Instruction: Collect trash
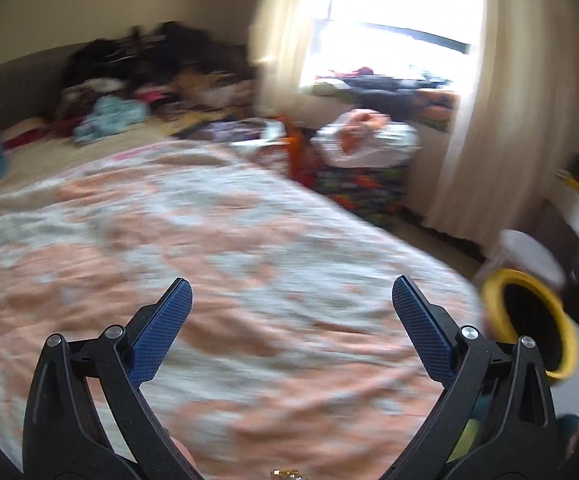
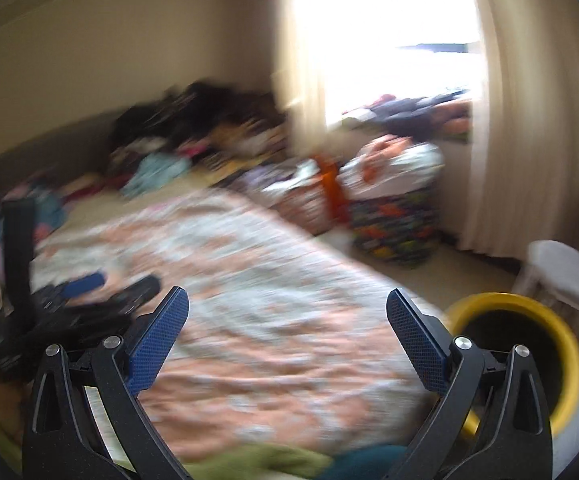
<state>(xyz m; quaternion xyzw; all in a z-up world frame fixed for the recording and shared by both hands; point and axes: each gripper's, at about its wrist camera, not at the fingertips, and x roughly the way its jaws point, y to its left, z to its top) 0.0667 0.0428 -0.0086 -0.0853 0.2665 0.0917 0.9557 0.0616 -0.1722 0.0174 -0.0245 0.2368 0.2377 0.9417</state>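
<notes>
I'm looking across the bed (image 1: 217, 248) with its peach-and-white blanket, both views smeared with blur, so I judge I'm between pickups, searching for trash; none is identifiable on the blanket. The yellow-rimmed bin (image 2: 517, 356) stands just beside the bed's near corner, at my right. Next I need a steadier view to find a target. The left gripper (image 1: 291, 334) and right gripper (image 2: 287, 338) both gape wide, holding and touching nothing.

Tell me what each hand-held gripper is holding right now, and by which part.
Nothing is held. The left hand-held gripper and the right hand-held gripper both stand open over the bedspread, with nothing between their fingers.
</notes>
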